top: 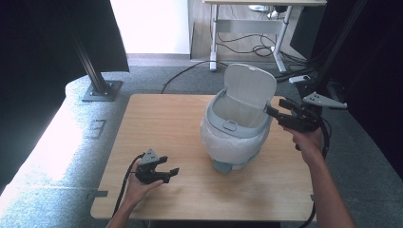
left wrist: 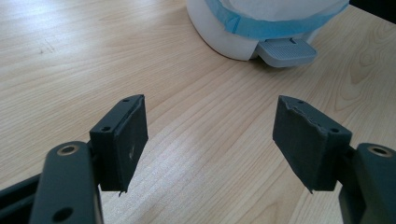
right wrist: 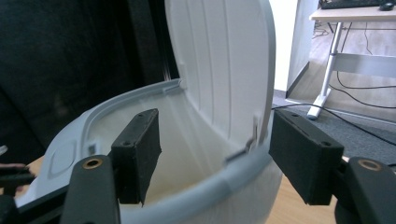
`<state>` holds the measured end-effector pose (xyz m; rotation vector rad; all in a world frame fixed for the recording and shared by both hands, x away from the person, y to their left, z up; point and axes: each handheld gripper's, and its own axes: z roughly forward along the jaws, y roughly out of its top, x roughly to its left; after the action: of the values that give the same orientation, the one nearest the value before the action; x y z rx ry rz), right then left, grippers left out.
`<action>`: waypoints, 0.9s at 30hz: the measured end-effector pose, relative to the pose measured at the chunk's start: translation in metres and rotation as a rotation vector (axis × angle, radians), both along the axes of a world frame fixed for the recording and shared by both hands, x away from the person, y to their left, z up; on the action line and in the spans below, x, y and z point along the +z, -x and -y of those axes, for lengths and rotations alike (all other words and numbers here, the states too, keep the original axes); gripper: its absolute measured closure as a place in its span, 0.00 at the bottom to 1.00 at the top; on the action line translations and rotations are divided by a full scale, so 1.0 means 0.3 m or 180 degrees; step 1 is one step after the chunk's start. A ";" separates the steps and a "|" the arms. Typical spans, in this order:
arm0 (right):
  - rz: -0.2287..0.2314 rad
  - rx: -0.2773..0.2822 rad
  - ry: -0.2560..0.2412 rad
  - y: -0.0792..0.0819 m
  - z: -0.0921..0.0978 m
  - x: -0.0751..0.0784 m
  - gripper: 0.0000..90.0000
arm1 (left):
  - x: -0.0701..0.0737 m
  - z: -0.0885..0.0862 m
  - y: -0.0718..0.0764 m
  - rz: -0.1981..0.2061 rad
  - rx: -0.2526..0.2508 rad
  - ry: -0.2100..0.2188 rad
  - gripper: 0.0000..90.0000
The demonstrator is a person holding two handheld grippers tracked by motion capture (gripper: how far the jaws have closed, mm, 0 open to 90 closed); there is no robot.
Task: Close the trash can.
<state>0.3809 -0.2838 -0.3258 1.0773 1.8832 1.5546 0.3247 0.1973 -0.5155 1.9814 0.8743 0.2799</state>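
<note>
High view showed a small white pedal bin (top: 236, 130) standing on the right half of the wooden table (top: 161, 118), its lid (top: 249, 85) tipped up and back so the mouth was exposed. A white liner bag (top: 223, 142) was folded down over the outside of the body, probably so that it would stay put while the rim was worked on. The right gripper (top: 275, 113) was held at the bin's right rear, beside the lid hinge; in the right gripper view its 2 jaws stood apart with the grey rim (right wrist: 205, 193) passing between them, not yet clamped. That placement suggested the rim ring or the lid was the next thing to be seized. The left gripper (top: 166, 173) rested low over the near left of the table, well apart from the bin, jaws spread and empty, likely parked until needed. Left gripper view looked toward the bin's grey foot pedal (left wrist: 286, 51), which faced the person.
</note>
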 end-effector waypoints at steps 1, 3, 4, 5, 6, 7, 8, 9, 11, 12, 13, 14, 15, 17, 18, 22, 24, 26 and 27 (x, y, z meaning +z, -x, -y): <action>0.0000 0.0000 0.0000 0.000 0.000 0.000 0.36 | 0.000 0.000 0.000 0.0000 0.0000 0.0000 0.29; -0.0022 0.0011 -0.0092 -0.031 -0.007 0.017 0.36 | -0.004 0.003 0.000 -0.0006 -0.0009 -0.0025 0.29; -0.0033 0.0029 -0.0124 -0.045 -0.010 0.026 0.36 | -0.005 0.003 0.000 -0.0008 -0.0013 -0.0026 0.29; -0.0034 0.0003 -0.0107 -0.068 -0.023 0.043 0.36 | -0.005 0.004 0.001 -0.0016 -0.0012 -0.0016 0.29; -0.0034 0.0003 -0.0107 -0.068 -0.023 0.043 0.36 | -0.005 0.004 0.001 -0.0015 -0.0015 -0.0018 0.29; -0.0035 -0.0014 -0.0086 -0.078 -0.030 0.050 0.34 | -0.006 0.004 0.001 -0.0015 -0.0014 -0.0017 0.29; -0.0038 -0.0037 -0.0061 -0.088 -0.036 0.057 0.34 | -0.006 0.003 0.001 -0.0020 -0.0014 -0.0012 0.29; -0.0043 -0.0039 -0.0056 -0.097 -0.040 0.063 0.34 | -0.007 0.003 0.000 -0.0025 -0.0016 -0.0010 0.29; -0.0054 -0.0016 -0.0096 -0.113 -0.047 0.074 0.34 | -0.009 0.004 0.000 -0.0025 -0.0021 -0.0031 0.29; -0.0045 -0.0013 -0.0066 -0.128 -0.058 0.084 0.34 | -0.010 0.005 0.000 -0.0026 -0.0025 -0.0030 0.29; -0.0045 -0.0013 -0.0066 -0.128 -0.058 0.084 0.34 | -0.010 0.006 0.000 -0.0026 -0.0028 -0.0032 0.29; -0.0049 -0.0010 -0.0048 -0.135 -0.065 0.088 0.34 | -0.010 0.006 0.001 -0.0026 -0.0029 -0.0032 0.29; -0.0045 0.0001 -0.0050 -0.141 -0.070 0.091 0.34 | -0.010 0.006 0.001 -0.0026 -0.0030 -0.0031 0.29; -0.0052 0.0001 -0.0055 -0.147 -0.080 0.096 0.33 | -0.009 0.004 0.001 -0.0023 -0.0028 -0.0033 0.29; -0.0050 0.0012 -0.0053 -0.142 -0.085 0.095 0.33 | -0.009 0.003 0.001 -0.0023 -0.0027 -0.0022 0.29; -0.0040 0.0198 -0.0122 -0.120 -0.079 0.089 0.37 | -0.011 0.001 -0.001 -0.0039 -0.0018 -0.0010 0.29; -0.0035 0.0291 -0.0101 -0.099 -0.082 0.083 0.36 | -0.014 0.004 -0.002 -0.0049 -0.0025 -0.0019 0.29; -0.0055 0.0395 -0.0117 -0.080 -0.088 0.071 0.35 | -0.016 0.009 -0.001 -0.0058 -0.0035 -0.0033 0.29; -0.0073 0.0436 -0.0114 -0.070 -0.091 0.065 0.35 | -0.017 0.011 0.001 -0.0058 -0.0040 -0.0034 0.29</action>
<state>0.4019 -0.2566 -0.3063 1.0036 1.9886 1.6634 0.3245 0.1940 -0.5206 2.0014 0.8735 0.2602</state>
